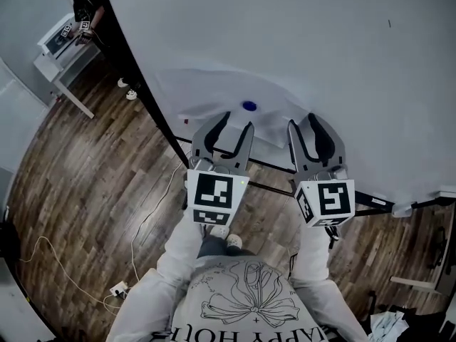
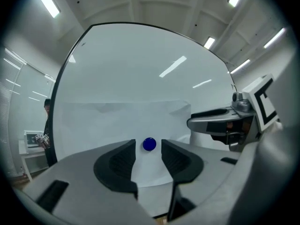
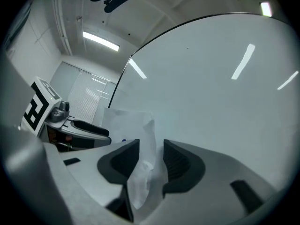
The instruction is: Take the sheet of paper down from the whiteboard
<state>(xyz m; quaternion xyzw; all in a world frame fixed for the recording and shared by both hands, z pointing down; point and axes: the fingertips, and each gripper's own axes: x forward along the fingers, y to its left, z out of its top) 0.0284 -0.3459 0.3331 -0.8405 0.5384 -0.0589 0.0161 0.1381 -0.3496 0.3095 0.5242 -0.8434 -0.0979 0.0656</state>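
large white whiteboard (image 1: 299, 41): cut off by the head view's top and right edges. white sheet of paper (image 1: 206, 91) on the whiteboard: lower part hidden behind grey left gripper (image 1: 239, 122) and right gripper (image 1: 303, 122). dark-clothed person (image 1: 85, 6) left of the whiteboard: cut off at top.

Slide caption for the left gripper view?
Open jaws of the left gripper frame the blue magnet pinning the sheet of paper to the whiteboard; right gripper at the sheet's right edge.
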